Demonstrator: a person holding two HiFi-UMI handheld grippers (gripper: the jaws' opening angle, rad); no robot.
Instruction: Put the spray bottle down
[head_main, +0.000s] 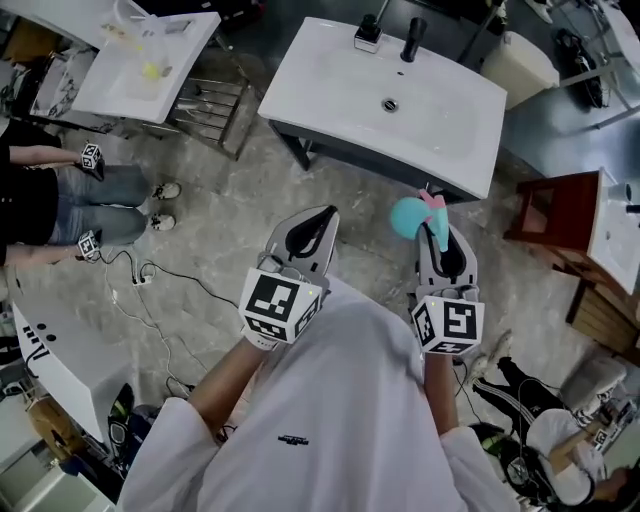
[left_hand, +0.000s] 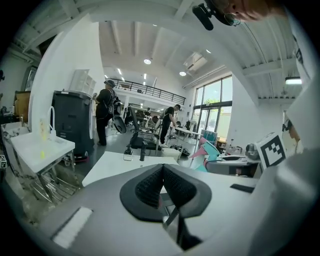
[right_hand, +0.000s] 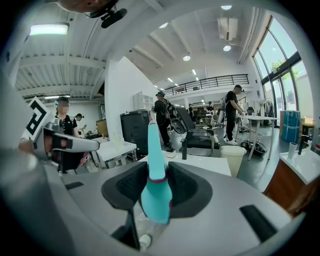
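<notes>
My right gripper (head_main: 441, 228) is shut on a teal spray bottle (head_main: 408, 216) with a pink trigger. In the right gripper view the bottle's neck (right_hand: 156, 165) stands upright between the black pads, and its clear body hangs below the jaws. My left gripper (head_main: 318, 216) is level with the right one, shut with nothing in it; its ribbed pads (left_hand: 150, 186) meet at the tips. Both grippers are held over the floor, short of a white sink top (head_main: 330, 90) with a black faucet (head_main: 412, 40). The bottle (left_hand: 207, 151) also shows at the right of the left gripper view.
A second white sink (head_main: 150, 50) on a wire rack is at the upper left. A person (head_main: 60, 205) stands at the left, with cables (head_main: 140, 275) on the floor nearby. A brown wooden cabinet (head_main: 560, 220) is on the right. Bags lie at the lower right.
</notes>
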